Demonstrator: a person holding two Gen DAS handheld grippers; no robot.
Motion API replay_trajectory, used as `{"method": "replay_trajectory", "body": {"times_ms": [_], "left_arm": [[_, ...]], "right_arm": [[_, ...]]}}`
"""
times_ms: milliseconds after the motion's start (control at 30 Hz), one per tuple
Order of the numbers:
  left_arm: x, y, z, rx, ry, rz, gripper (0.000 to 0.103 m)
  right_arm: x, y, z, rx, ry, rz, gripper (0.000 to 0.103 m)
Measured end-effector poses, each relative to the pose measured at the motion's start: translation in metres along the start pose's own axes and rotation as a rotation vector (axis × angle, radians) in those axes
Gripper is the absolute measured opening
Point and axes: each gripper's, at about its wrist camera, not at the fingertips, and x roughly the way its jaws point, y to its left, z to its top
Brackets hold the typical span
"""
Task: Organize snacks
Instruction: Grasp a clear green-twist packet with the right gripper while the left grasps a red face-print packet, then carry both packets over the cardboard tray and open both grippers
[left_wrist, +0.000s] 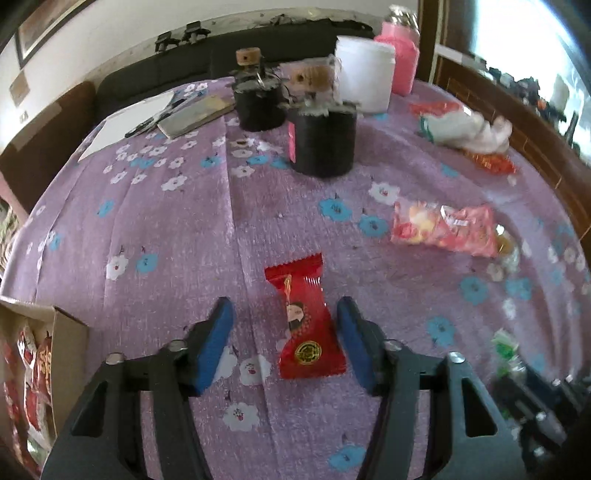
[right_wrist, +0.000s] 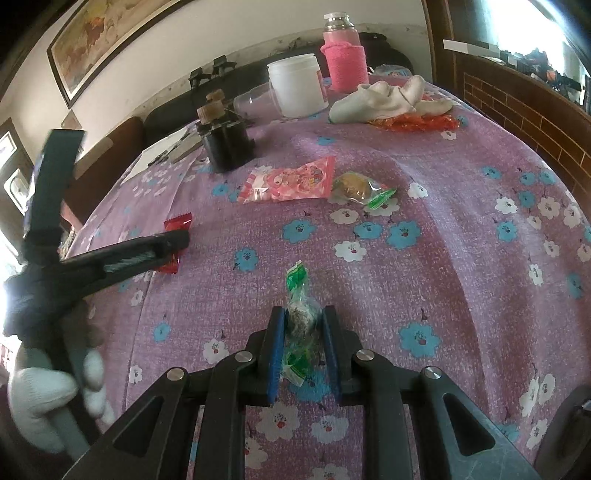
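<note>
Left gripper (left_wrist: 284, 332) sitting unclenched around red snack packet (left_wrist: 306, 317), pads not touching; print unreadable. Right gripper (right_wrist: 303, 341) clamping green-wrapped snack (right_wrist: 301, 314).

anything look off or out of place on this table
A crumpled white cloth lies at the far edge, partly over an orange-red wrapper, and a clear jar lies tipped on its side beside the white tub.

You are working over a table draped in purple cloth with blue and white flowers (left_wrist: 166, 229). A red foil snack packet (left_wrist: 304, 321) is lying at its 6 o'clock, a pink clear sweet bag (left_wrist: 443, 229) at 3, two black cylindrical holders (left_wrist: 295, 125) at 12.
</note>
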Motion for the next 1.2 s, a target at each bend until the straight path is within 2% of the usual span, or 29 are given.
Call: {"method": "replay_trajectory", "body": {"times_ms": [33,67,100,267,367,500,600,667,700,733,833,867,1200], "left_arm": [[-0.001,0.000,-0.001,0.002,-0.011,-0.009,0.025],[-0.003,-0.001,-0.002,0.012,-0.010,0.004,0.018],[-0.006,-0.002,-0.003,0.016,-0.008,0.013,0.017],[-0.023,0.007,-0.008,-0.023,-0.025,-0.052,0.017],[-0.046,0.020,-0.018,-0.073,-0.034,-0.118,0.011],[-0.085,0.038,-0.035,-0.112,-0.085,-0.175,0.012],[-0.112,0.052,-0.047,-0.122,-0.119,-0.189,0.012],[-0.114,0.055,-0.050,-0.105,-0.109,-0.198,0.012],[-0.114,0.055,-0.052,-0.094,-0.111,-0.192,0.012],[-0.112,0.053,-0.053,-0.077,-0.109,-0.181,0.017],[-0.095,0.042,-0.054,0.013,-0.087,-0.154,0.043],[-0.088,0.039,-0.054,0.030,-0.087,-0.147,0.046],[-0.037,0.009,-0.045,0.162,-0.013,-0.053,0.047]], "right_arm": [[0.000,-0.001,0.000,0.004,0.000,0.004,0.021],[0.000,-0.002,0.001,0.009,0.001,0.009,0.021],[0.000,-0.002,0.001,0.012,0.000,0.013,0.021],[-0.001,-0.004,0.001,0.022,-0.003,0.027,0.021],[-0.001,-0.008,0.002,0.039,-0.002,0.046,0.021],[-0.001,-0.009,0.002,0.048,-0.004,0.056,0.021],[-0.001,-0.009,0.001,0.045,-0.007,0.052,0.021],[-0.001,-0.008,0.001,0.043,-0.010,0.045,0.021],[-0.001,-0.007,0.000,0.042,-0.010,0.041,0.021],[-0.001,-0.006,0.000,0.040,-0.011,0.037,0.021],[-0.002,-0.006,-0.001,0.041,-0.012,0.032,0.021],[-0.002,-0.006,-0.001,0.041,-0.012,0.032,0.021],[-0.002,-0.006,-0.001,0.040,-0.009,0.041,0.021]]}}
